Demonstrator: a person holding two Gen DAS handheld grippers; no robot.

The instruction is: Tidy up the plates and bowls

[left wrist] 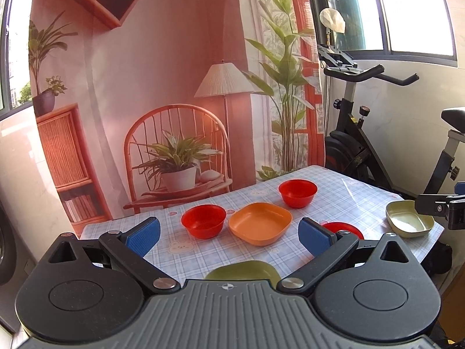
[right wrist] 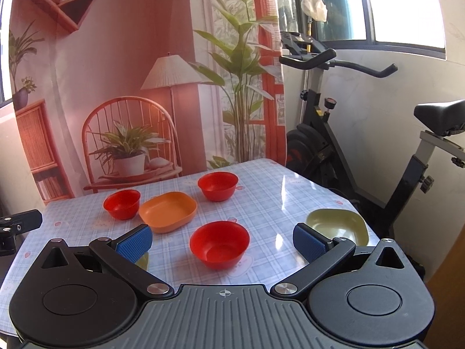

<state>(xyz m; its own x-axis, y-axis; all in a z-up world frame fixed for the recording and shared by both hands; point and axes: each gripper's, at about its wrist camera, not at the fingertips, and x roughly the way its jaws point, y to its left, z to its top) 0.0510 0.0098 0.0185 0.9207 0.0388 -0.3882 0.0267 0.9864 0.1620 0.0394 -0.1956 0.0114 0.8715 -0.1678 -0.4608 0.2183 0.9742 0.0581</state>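
Three red bowls stand on the checked table [left wrist: 348,197]: one at the back [left wrist: 297,193], one at the left [left wrist: 203,221], one near the front [right wrist: 219,244], half hidden behind my left finger in the left wrist view [left wrist: 345,228]. An orange square plate [left wrist: 259,222] lies between them, also in the right wrist view [right wrist: 168,211]. A green plate [right wrist: 337,222] lies at the right edge, and another green plate [left wrist: 243,270] lies just under my left gripper. My left gripper [left wrist: 229,235] is open and empty. My right gripper [right wrist: 222,243] is open and empty, above the near red bowl.
An exercise bike [right wrist: 343,133] stands close to the table's right side. A printed backdrop [left wrist: 162,93] hangs behind the table. The other gripper shows at the right edge of the left wrist view [left wrist: 441,206] and at the left edge of the right wrist view [right wrist: 17,226].
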